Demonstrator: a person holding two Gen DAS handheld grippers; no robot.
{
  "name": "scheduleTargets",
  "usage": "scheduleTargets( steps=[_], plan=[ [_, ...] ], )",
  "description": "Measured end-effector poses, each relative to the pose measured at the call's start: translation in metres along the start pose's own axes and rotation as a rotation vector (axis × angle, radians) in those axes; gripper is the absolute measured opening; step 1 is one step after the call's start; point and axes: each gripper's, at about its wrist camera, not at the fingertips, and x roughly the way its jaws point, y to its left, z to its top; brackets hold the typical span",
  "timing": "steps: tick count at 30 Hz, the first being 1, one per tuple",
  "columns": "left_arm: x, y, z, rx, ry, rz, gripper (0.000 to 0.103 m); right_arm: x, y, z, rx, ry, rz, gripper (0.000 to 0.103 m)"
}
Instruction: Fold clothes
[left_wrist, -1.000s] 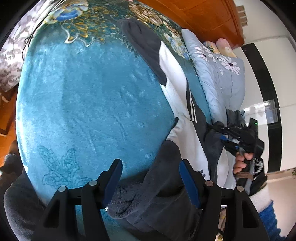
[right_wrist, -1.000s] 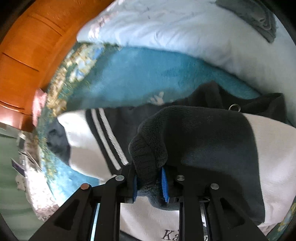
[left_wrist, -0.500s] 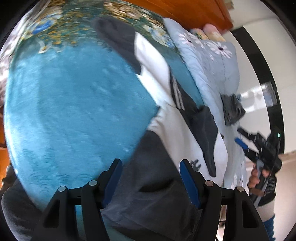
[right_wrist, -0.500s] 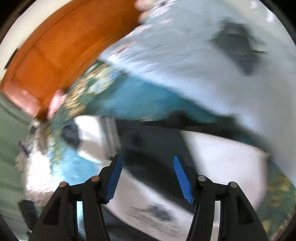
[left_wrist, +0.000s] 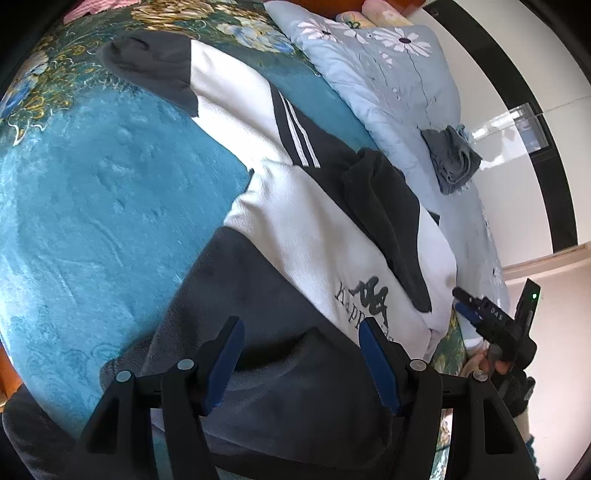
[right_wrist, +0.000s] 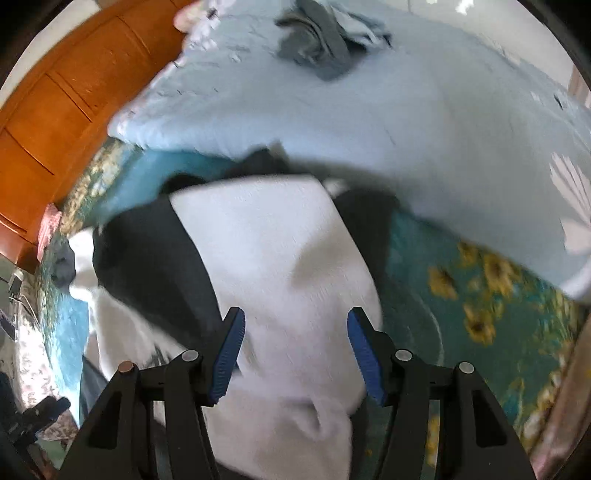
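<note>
Lying diagonally on teal blanket, sweatshirt hem nearest

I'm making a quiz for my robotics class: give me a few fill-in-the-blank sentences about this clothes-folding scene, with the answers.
1. The sweatshirt lies on a teal ____.
2. Both the left gripper and the right gripper have their jaws ____.
3. One sleeve of the sweatshirt is folded across its ____ chest panel.
4. The small grey garment rests on the pale blue ____ with daisy prints.

Missing words: blanket; open; white; quilt
</note>
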Motion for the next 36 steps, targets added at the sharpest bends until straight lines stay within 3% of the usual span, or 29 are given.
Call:
scheduleTargets(
  steps=[5, 9, 14, 19, 25, 30, 31, 33, 34, 36],
  plan=[
    [-0.006, 0.017, 0.016, -0.044, -0.036, -0.007, 0.068, 0.047, 0.012, 0.011, 0.014, 0.11, -0.063, 0.059],
    [-0.015, 0.049, 0.044, -0.11, -0.082, -0.009, 0.068, 0.021, 0.035, 0.007, -0.027, -0.014, -0.042, 0.059],
    [-0.025, 0.113, 0.107, -0.253, -0.164, -0.01, 0.068, 0.011, 0.063, -0.008, -0.106, -0.011, -0.054, 0.059],
    [-0.031, 0.178, 0.177, -0.345, -0.231, 0.026, 0.068, -0.001, 0.064, -0.019, -0.016, -0.021, -0.045, 0.059],
    [-0.021, 0.222, 0.241, -0.339, -0.284, 0.145, 0.068, -0.003, 0.08, -0.034, 0.021, 0.022, -0.061, 0.059],
    [-0.001, 0.236, 0.267, -0.286, -0.263, 0.194, 0.067, 0.004, 0.095, -0.044, -0.009, 0.059, -0.074, 0.059],
    [0.002, 0.235, 0.268, -0.272, -0.259, 0.195, 0.064, 0.006, 0.097, -0.046, -0.009, 0.067, -0.072, 0.059],
    [0.006, 0.23, 0.27, -0.236, -0.261, 0.192, 0.039, 0.01, 0.099, -0.048, -0.003, 0.08, -0.069, 0.059],
    [0.005, 0.228, 0.271, -0.235, -0.261, 0.189, 0.01, 0.011, 0.099, -0.049, 0.003, 0.085, -0.066, 0.059],
    [0.003, 0.224, 0.273, -0.234, -0.26, 0.181, 0.011, 0.013, 0.099, -0.05, 0.011, 0.089, -0.054, 0.059]
  ],
)
